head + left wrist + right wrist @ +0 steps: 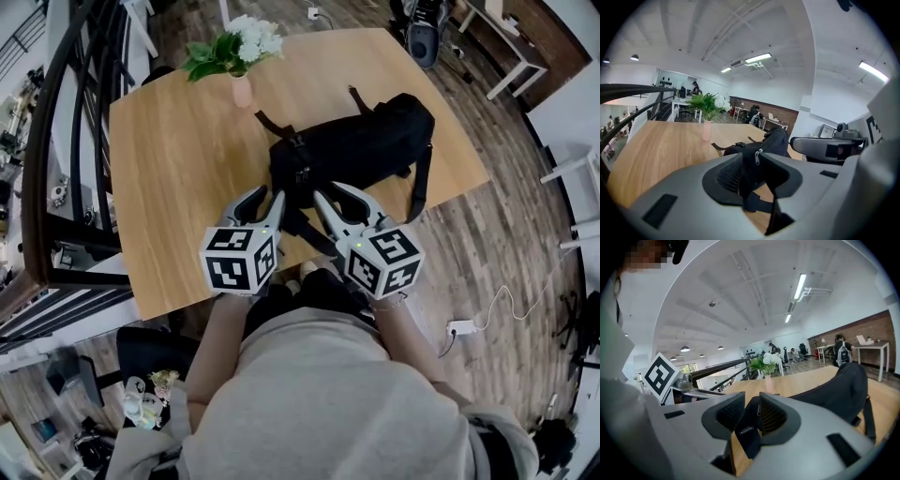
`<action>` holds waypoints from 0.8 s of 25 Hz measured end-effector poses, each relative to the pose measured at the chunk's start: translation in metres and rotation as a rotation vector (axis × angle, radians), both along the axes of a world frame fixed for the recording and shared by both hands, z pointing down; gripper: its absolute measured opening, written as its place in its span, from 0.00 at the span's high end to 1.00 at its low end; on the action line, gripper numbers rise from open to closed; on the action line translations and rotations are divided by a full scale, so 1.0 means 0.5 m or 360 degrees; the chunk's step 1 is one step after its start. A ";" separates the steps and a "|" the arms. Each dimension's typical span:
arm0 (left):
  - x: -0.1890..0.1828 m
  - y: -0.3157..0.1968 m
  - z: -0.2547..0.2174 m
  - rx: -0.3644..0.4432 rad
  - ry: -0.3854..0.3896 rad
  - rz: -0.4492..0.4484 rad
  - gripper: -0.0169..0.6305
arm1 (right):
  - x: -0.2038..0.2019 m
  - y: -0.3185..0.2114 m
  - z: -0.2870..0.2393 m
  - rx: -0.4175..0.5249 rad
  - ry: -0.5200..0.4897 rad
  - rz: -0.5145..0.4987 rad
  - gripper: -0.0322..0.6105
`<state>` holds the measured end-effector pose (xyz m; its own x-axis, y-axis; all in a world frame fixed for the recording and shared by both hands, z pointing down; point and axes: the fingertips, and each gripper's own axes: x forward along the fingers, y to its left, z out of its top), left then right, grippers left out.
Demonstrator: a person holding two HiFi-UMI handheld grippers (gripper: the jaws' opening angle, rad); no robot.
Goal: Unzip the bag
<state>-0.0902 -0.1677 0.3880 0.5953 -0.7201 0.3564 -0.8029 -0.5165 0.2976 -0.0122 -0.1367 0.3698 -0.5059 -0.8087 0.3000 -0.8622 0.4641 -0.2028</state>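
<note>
1. Bag (361,145): black, soft, elongated. It lies slantwise across the middle of the wooden table (178,169), with its near end toward me. Black straps trail from both ends, and one hangs over the table's right edge.
2. Left gripper (266,199): my jaws are partly closed on the bag's near end. Black fabric fills the gap between the pads. A metal zipper pull (758,157) stands upright just above the gripped spot. A strap (757,204) hangs below the jaws.
3. Right gripper (331,194): my jaws stand narrow around a flat black tab (749,434) with small white lettering. The tab fills the gap between the pads and hangs out below them.
4. The two grippers sit just beside each other at the same end of the bag.
5. Containers: no view shows what is inside the bag. A pink vase (242,91) stands beyond the bag, apart from it. The vase holds white flowers (253,37) and green leaves.
</note>
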 end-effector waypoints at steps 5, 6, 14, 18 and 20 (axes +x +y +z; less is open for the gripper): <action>-0.008 -0.015 0.012 -0.0054 0.0010 -0.0049 0.79 | -0.013 -0.027 0.003 -0.0016 0.0020 -0.0106 0.82; -0.009 -0.017 0.016 -0.0072 0.0019 -0.0053 0.79 | -0.015 -0.030 0.001 -0.0014 0.0020 -0.0124 0.83; 0.007 -0.044 0.049 -0.0181 0.0102 -0.0053 0.72 | -0.014 -0.051 0.012 -0.0042 0.0098 -0.0214 0.85; 0.018 -0.051 0.064 -0.0212 0.0103 -0.0050 0.70 | -0.002 -0.059 0.024 -0.0065 0.0137 -0.0234 0.85; 0.022 -0.053 0.071 -0.0228 0.0139 -0.0049 0.69 | 0.002 -0.062 0.032 -0.0079 0.0168 -0.0248 0.85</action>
<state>-0.0792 -0.1941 0.4235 0.6070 -0.6841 0.4045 -0.7855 -0.4392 0.4360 -0.0113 -0.1676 0.3859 -0.5874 -0.7061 0.3954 -0.7985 0.5853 -0.1409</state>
